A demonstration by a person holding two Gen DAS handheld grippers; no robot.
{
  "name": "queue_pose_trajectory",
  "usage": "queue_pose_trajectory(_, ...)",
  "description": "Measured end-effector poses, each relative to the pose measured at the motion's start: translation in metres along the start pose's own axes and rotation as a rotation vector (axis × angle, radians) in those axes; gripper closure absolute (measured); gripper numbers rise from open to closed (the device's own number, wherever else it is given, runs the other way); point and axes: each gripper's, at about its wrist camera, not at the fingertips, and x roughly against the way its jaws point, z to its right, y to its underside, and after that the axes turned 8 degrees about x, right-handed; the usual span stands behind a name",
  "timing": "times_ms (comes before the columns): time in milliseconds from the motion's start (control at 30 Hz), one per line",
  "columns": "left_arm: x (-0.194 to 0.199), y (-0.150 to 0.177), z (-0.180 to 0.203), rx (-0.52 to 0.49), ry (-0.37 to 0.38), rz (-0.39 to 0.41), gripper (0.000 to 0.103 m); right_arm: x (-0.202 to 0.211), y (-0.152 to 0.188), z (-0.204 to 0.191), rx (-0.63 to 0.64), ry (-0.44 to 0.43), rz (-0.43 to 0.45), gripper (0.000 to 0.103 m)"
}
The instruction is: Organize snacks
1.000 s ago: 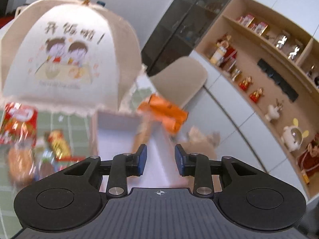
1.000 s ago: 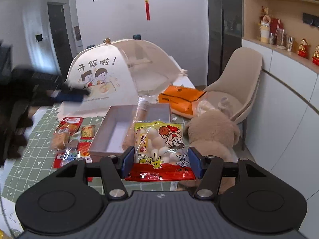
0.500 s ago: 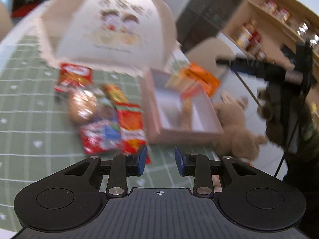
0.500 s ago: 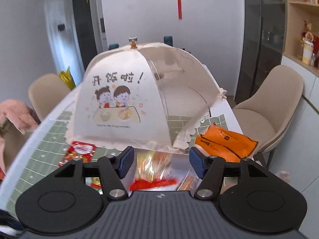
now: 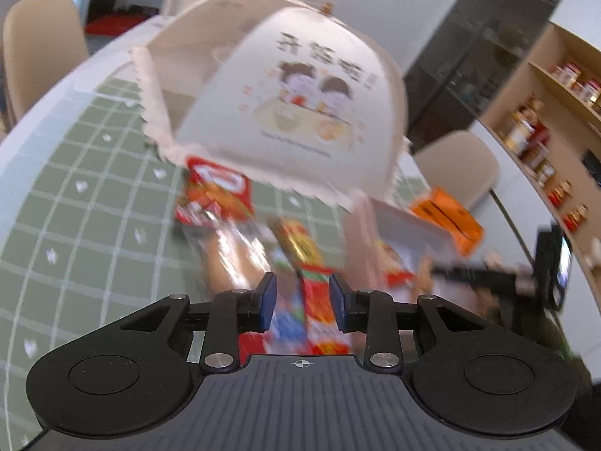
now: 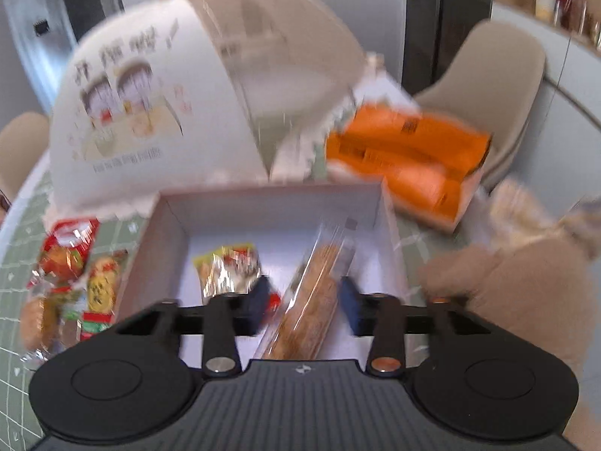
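A white open box [image 6: 270, 203] stands on the table and holds a yellow-and-red snack bag [image 6: 227, 274] and a long biscuit pack [image 6: 311, 300]. My right gripper [image 6: 304, 300] hovers over the box, its jaws closing with a gap still between them. They grip nothing; the biscuit pack lies below them. Left of the box lies a pile of loose snacks: a red pack [image 5: 218, 191], a round cookie pack [image 5: 233, 255] and a red-and-gold pack [image 5: 300, 244]. My left gripper [image 5: 302, 300] hangs open above a red strip pack [image 5: 319, 319].
A cream mesh food cover [image 5: 300, 94] with a cartoon print stands behind the snacks. An orange packet [image 6: 405, 158] and a plush toy [image 6: 526, 282] lie right of the box. The green grid mat [image 5: 75, 225] spreads left. A beige chair [image 6: 496, 86] stands behind the table.
My right gripper let go of the yellow-and-red bag, which now lies in the box, and came down over it with narrower jaws. My left gripper swung from the box to the snack pile.
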Motion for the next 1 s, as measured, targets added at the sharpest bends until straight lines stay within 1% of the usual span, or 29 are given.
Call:
queue_pose_trajectory(33, -0.007, -0.008, -0.006, -0.005, -0.006, 0.012, 0.069, -0.004, 0.003, -0.004, -0.008, 0.006, -0.021, 0.084)
queue_pose_trajectory(67, -0.016, -0.018, -0.012, -0.010, -0.016, 0.024, 0.069, -0.002, 0.007, -0.009, -0.008, 0.021, -0.015, 0.084)
queue_pose_trajectory(167, -0.046, -0.047, -0.036, 0.016, -0.040, 0.036, 0.069, 0.008, 0.015, -0.028, 0.064, 0.001, -0.036, 0.084)
queue_pose_trajectory(233, -0.069, -0.064, -0.055, 0.035, -0.067, 0.072, 0.069, 0.017, 0.019, -0.039, 0.115, 0.028, -0.047, 0.084)
queue_pose_trajectory(267, -0.082, -0.072, -0.065, 0.052, -0.098, 0.088, 0.069, 0.024, 0.021, -0.046, 0.134, 0.049, -0.042, 0.084)
queue_pose_trajectory(300, -0.093, -0.078, -0.072, 0.066, -0.112, 0.088, 0.069, 0.034, 0.022, -0.052, 0.146, 0.062, -0.028, 0.084)
queue_pose_trajectory(367, -0.118, -0.091, -0.082, 0.064, -0.081, 0.078, 0.069, 0.054, 0.024, -0.067, 0.172, 0.053, 0.005, 0.082)
queue_pose_trajectory(400, -0.130, -0.096, -0.083, 0.047, -0.068, 0.083, 0.069, 0.063, 0.023, -0.075, 0.179, 0.048, 0.016, 0.081)
queue_pose_trajectory(467, -0.150, -0.100, -0.081, 0.007, -0.052, 0.093, 0.069, 0.079, 0.024, -0.092, 0.181, 0.031, 0.044, 0.074)
queue_pose_trajectory(533, -0.170, -0.097, -0.075, -0.047, -0.036, 0.052, 0.069, 0.087, 0.024, -0.111, 0.184, 0.010, 0.059, 0.071)
queue_pose_trajectory(600, -0.182, -0.089, -0.066, -0.149, -0.049, 0.014, 0.069, 0.085, 0.017, -0.135, 0.217, -0.015, 0.064, 0.071)
queue_pose_trajectory(633, -0.183, -0.082, -0.061, -0.214, -0.043, 0.011, 0.069, 0.082, 0.013, -0.145, 0.235, -0.024, 0.064, 0.071)
queue_pose_trajectory(700, -0.174, -0.068, -0.052, -0.358, 0.000, -0.019, 0.069, 0.067, 0.002, -0.167, 0.272, -0.027, 0.062, 0.071)
queue_pose_trajectory(733, -0.168, -0.061, -0.050, -0.407, 0.023, -0.043, 0.068, 0.057, -0.005, -0.175, 0.279, -0.025, 0.059, 0.071)
queue_pose_trajectory(800, -0.153, -0.049, -0.051, -0.468, 0.069, -0.091, 0.068, 0.031, -0.022, -0.187, 0.266, -0.044, 0.037, 0.071)
queue_pose_trajectory(867, -0.136, -0.038, -0.058, -0.488, 0.096, -0.124, 0.068, 0.004, -0.036, -0.199, 0.281, -0.039, 0.013, 0.071)
queue_pose_trajectory(933, -0.123, -0.033, -0.072, -0.437, 0.129, -0.161, 0.068, -0.022, -0.043, -0.213, 0.330, -0.017, -0.012, 0.071)
queue_pose_trajectory(1000, -0.111, -0.031, -0.085, -0.365, 0.171, -0.192, 0.069, -0.045, -0.043, -0.224, 0.373, -0.016, -0.046, 0.071)
